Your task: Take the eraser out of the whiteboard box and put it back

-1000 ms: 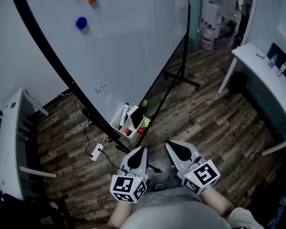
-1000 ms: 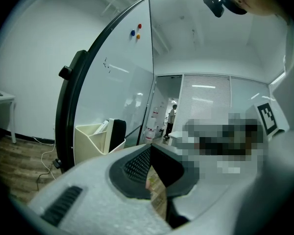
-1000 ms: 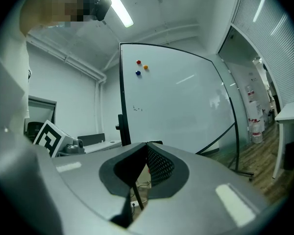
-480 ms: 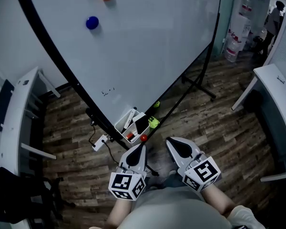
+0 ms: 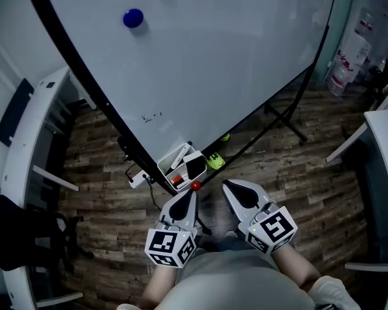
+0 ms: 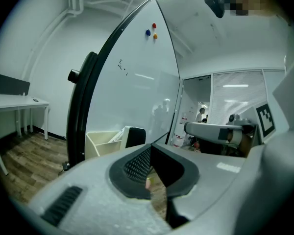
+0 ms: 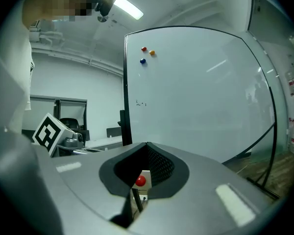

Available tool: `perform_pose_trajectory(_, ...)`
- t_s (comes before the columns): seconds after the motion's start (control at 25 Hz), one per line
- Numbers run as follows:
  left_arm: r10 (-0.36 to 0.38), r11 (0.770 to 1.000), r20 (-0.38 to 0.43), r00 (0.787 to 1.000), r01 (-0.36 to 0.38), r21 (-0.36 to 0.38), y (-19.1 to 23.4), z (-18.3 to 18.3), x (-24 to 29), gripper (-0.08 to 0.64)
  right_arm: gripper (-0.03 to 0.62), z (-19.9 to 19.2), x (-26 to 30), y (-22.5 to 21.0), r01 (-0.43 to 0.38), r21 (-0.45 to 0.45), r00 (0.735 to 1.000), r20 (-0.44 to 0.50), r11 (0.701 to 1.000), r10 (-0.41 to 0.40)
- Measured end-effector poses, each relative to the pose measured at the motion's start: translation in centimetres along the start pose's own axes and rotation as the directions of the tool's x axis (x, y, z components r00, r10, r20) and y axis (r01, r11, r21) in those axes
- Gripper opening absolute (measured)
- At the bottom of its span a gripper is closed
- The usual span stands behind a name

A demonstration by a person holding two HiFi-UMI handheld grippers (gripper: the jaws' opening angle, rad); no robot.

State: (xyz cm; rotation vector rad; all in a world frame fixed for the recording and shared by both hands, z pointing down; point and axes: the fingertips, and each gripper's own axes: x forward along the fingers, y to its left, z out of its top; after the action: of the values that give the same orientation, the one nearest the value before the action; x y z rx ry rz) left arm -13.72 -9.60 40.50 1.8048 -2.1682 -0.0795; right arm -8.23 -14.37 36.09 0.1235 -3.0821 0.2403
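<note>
White rectangular plastic box (image 5: 164, 168) holds black slab eraser (image 5: 195, 166); left gripper (image 5: 192, 195) and right gripper (image 5: 227, 186) clenched, empty.

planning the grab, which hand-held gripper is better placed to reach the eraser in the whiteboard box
left, likely: the left hand-held gripper sits just below the whiteboard box, with the eraser ahead in its view; the right hand-held gripper is further aside
</note>
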Motion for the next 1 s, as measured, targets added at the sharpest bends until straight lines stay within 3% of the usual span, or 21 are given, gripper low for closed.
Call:
perform_pose_trajectory(0.4, 0.12, 0.992, 0.015, 0.993, -0.12, -0.025, 0.8, -0.4, 0.4, 0.002, 0.004, -0.9, 1.8, -1.4, -0.101, -0.024, 0.994, -0.039, 0.995, 0.1)
perform_pose_trajectory(1.0, 0.286, 0.957, 0.037, 0.958, -0.283, -0.066, 3.1, -0.4, 0.2, 0.002, 0.134, -2.2, 6.2, -2.4, -0.251, -0.05, 0.964, -0.102, 0.967, 0.245)
